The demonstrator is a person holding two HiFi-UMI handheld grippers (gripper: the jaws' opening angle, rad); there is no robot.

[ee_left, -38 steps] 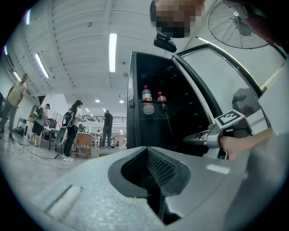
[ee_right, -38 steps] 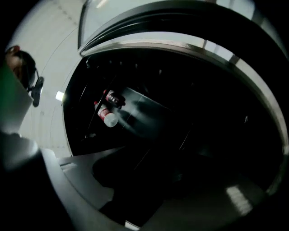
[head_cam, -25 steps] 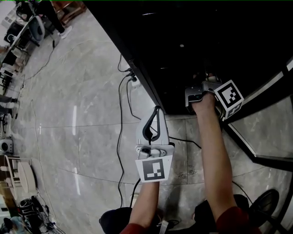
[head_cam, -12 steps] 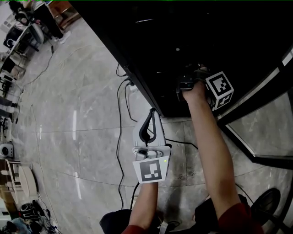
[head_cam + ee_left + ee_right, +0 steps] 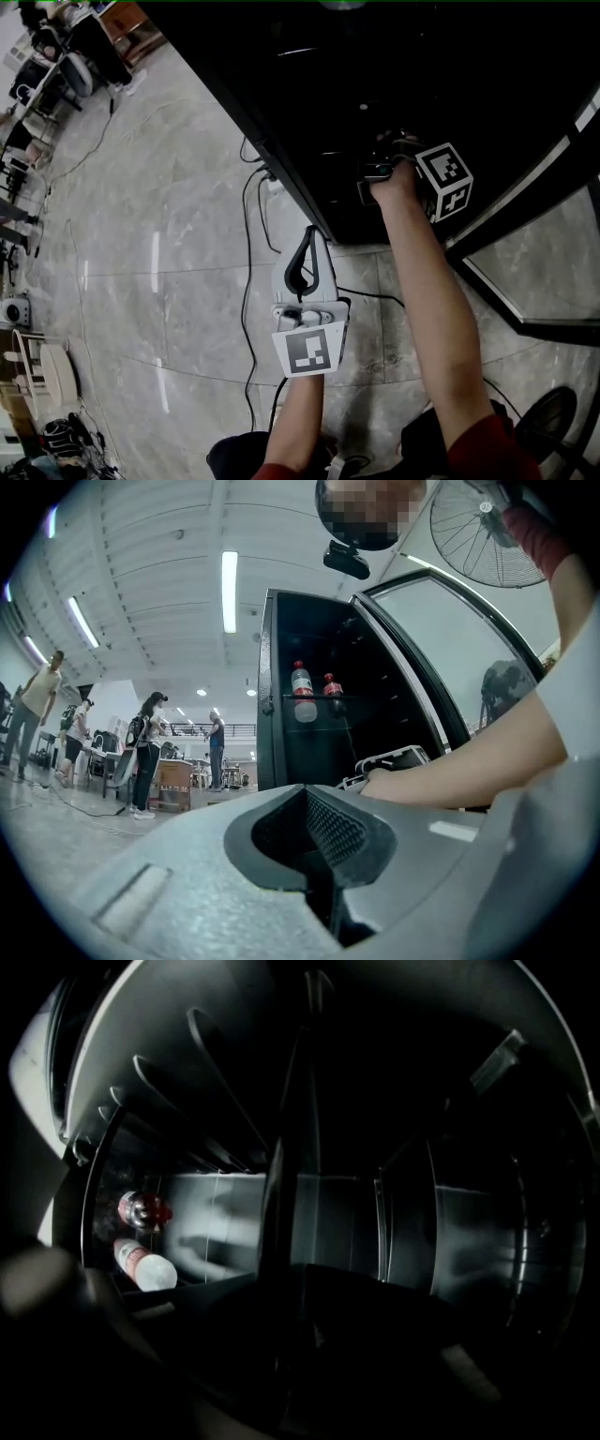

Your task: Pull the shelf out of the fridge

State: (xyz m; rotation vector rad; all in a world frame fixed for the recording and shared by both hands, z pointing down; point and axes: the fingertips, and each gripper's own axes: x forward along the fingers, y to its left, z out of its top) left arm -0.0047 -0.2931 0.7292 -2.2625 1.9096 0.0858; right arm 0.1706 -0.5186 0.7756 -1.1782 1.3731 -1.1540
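Black fills the top of the head view, where the fridge (image 5: 394, 75) stands open from eleven round to three o'clock. My right gripper (image 5: 386, 157) is reached into it at about one o'clock, arm stretched long. My left gripper (image 5: 315, 234) hangs near the centre over the grey stone floor (image 5: 159, 253), well apart from the fridge, with cables (image 5: 247, 244) trailing at nine o'clock of it. No shelf can be made out in that darkness. In the left gripper view my jaws are pressed together on nothing at six o'clock (image 5: 321, 846). Beyond them the fridge (image 5: 281, 714) shows its glass door (image 5: 441, 630) swung wide at two o'clock, and two bottles (image 5: 302, 682) stand on an upper ledge at twelve. My right arm goes in lower down at three o'clock. In the right gripper view nearly all is dark. A thin dark edge, which I take for the shelf (image 5: 281, 1176), runs from twelve down into the right gripper (image 5: 300, 1335) at six o'clock, and the bottles (image 5: 141, 1241) lie at nine. I cannot tell whether those jaws have clamped it or only straddle it. By my reckoning the door is dealt with and the reach is made, but the shelf sits fully inside, so the pull itself is all left to do.
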